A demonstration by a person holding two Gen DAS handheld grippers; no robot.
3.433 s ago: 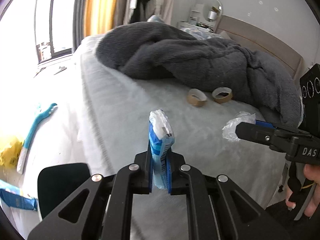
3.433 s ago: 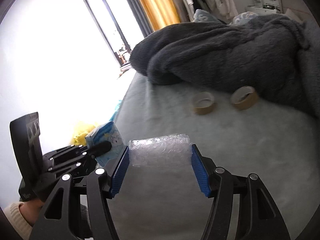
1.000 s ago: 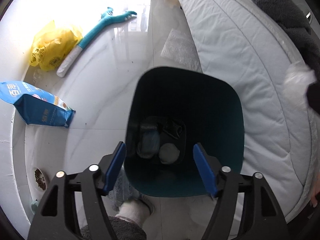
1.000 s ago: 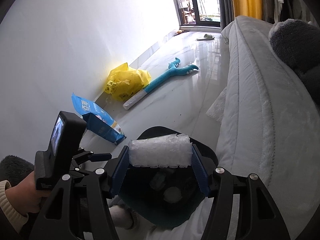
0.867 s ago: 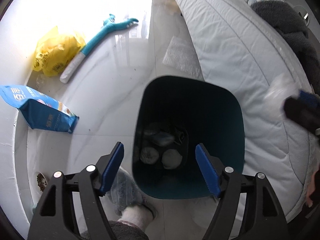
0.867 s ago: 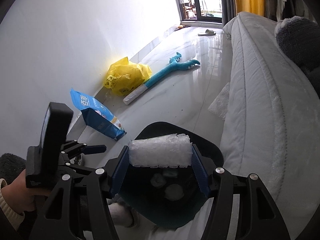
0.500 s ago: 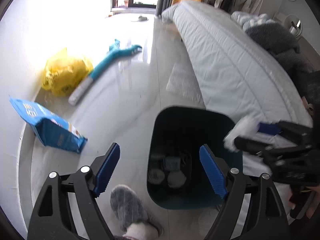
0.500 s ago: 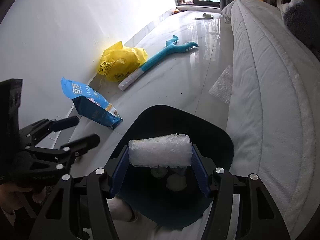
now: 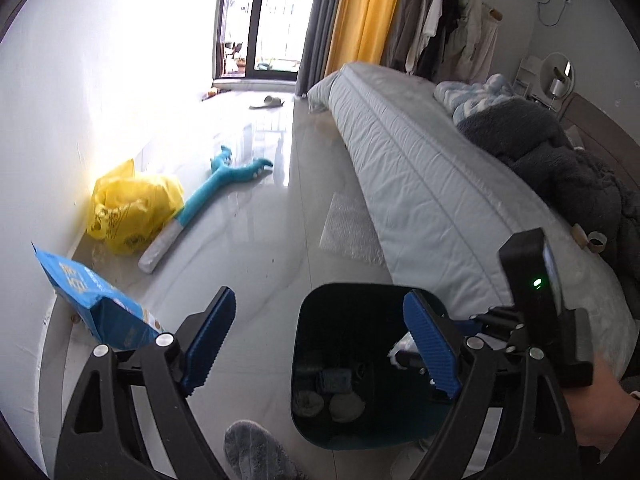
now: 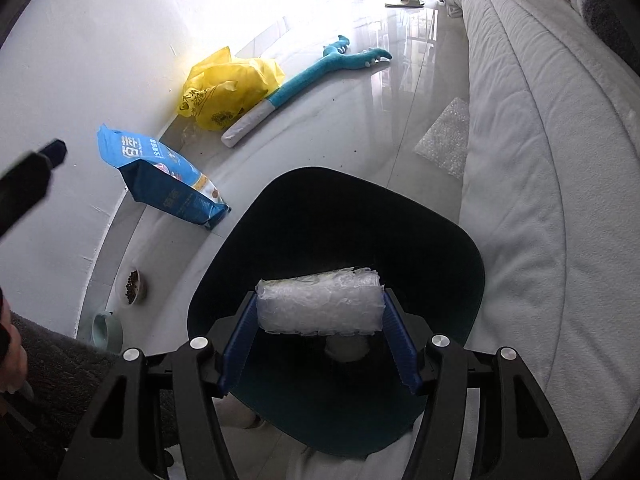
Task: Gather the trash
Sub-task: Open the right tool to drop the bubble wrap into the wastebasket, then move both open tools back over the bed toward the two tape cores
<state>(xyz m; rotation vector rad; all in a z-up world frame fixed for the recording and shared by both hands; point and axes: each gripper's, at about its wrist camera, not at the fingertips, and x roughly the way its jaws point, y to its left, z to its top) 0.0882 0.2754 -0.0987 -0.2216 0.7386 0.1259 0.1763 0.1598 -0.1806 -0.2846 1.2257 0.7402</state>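
Observation:
A dark teal trash bin [image 9: 360,300] [image 10: 304,208] stands on the floor beside the bed. Several pieces of trash lie at its bottom [image 9: 332,396]. My right gripper [image 10: 318,318] is shut on a roll of clear bubble wrap [image 10: 318,306] and holds it right over the bin's opening; it also shows in the left wrist view [image 9: 400,356], reaching into the bin from the right. My left gripper [image 9: 320,336] is open and empty, left of and above the bin. Two tape rolls [image 9: 590,238] lie on the bed.
A bed with a pale cover [image 9: 420,168] and a grey blanket [image 9: 560,168] runs along the right. On the floor are a bubble-wrap sheet [image 9: 352,228], a blue bag [image 10: 160,172], a yellow bag [image 10: 228,92], a teal toy [image 10: 316,70] and two pet bowls [image 10: 132,286].
My left gripper, earlier shut on a blue packet, is open and has lifted and backed away from the bin. My right gripper has carried the bubble wrap from the bed to over the bin.

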